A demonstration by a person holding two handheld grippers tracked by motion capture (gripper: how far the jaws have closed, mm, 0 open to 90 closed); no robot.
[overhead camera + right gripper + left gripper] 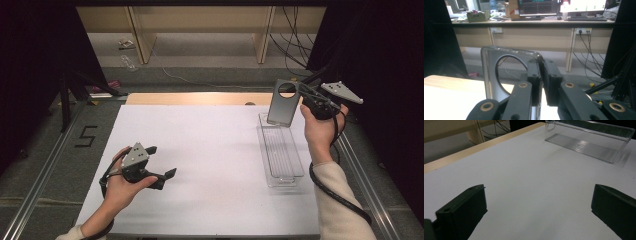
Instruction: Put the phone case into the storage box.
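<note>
Writing: a black figure 5 (87, 136) marked on the grey floor, at 9 o'clock from the table; no brand or label legible on the plate or the tray.
Plate (283, 102): flat, thin, grey, metal-looking with a slight sheen; rectangular with rounded corners; one large round hole near its top edge. Same plate (499, 72) in the right gripper view: bright rim, dark ring around the hole, floor visible through the hole.
Plate position: held upright in the air at 2 o'clock over the table, just above the far end of the tray, not touching it.
Tray (283, 176): clear plastic, long and narrow, low walls, ribbed bottom, small looped handle at the far end; lying at 3 o'clock on the table, long side running 12 to 6. Same tray (625, 137) at 1 o'clock in the left gripper view.
Table (210, 150): smooth matt white top, pale wooden strip along the far edge.
Right gripper (303, 95): nearly closed, clamped on the plate's right edge; in the right gripper view (541, 66) both black pads pressed against the thin edge.
Left gripper (161, 161): wide open, nothing between the jaws, holding nothing; low over the table at 8 o'clock, jaws pointing toward 3 o'clock; well apart from the tray.
Left gripper, own view (537, 202): two blocky black jaws far apart, bare white table between.
</note>
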